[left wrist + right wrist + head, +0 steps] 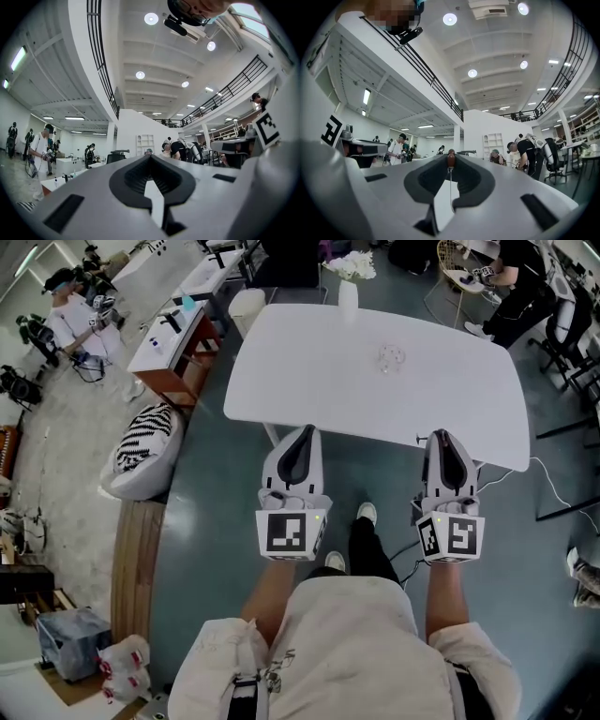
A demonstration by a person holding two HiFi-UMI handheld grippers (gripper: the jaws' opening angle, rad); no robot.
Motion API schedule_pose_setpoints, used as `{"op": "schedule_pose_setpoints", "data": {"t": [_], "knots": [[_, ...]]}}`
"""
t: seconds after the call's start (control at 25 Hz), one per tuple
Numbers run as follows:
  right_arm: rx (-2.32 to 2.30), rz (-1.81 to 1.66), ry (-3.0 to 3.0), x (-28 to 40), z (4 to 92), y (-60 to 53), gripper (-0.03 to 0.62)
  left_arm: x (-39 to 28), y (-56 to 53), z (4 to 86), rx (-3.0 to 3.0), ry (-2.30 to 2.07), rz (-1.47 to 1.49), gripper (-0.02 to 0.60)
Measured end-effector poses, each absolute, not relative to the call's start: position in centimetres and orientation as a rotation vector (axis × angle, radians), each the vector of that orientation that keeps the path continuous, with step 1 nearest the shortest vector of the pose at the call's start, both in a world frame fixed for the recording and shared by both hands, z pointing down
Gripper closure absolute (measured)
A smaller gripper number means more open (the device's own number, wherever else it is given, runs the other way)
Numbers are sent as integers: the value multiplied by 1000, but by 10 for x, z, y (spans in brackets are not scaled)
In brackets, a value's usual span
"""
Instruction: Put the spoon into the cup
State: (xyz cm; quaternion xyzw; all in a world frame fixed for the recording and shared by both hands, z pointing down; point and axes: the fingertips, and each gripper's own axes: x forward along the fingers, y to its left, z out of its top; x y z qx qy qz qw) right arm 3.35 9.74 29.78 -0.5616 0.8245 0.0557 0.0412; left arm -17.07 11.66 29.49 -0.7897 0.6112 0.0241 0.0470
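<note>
You held the right gripper (442, 437) level at the near edge of the table (309, 362), pinching what looked like the spoon (450, 161), likely ready for the cup (391, 357) standing mid-table, while your left gripper (302, 432) was pressed together, empty.

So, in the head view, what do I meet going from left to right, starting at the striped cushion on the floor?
striped cushion → left gripper → vase of white flowers → glass cup → right gripper
</note>
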Motion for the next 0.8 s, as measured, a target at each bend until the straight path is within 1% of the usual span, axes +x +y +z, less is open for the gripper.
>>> {"op": "schedule_pose_setpoints", "data": {"t": [0.24, 0.56, 0.8], "knots": [[-1697, 164, 2533, 21, 304, 53, 571, -180, 77, 306, -2403, 1893, 56, 577], [-1685, 117, 2522, 33, 311, -44, 571, -161, -21, 307, -2406, 1877, 34, 577], [-1682, 84, 2537, 53, 312, -114, 571, -136, -90, 306, -2413, 1889, 3, 577]]}}
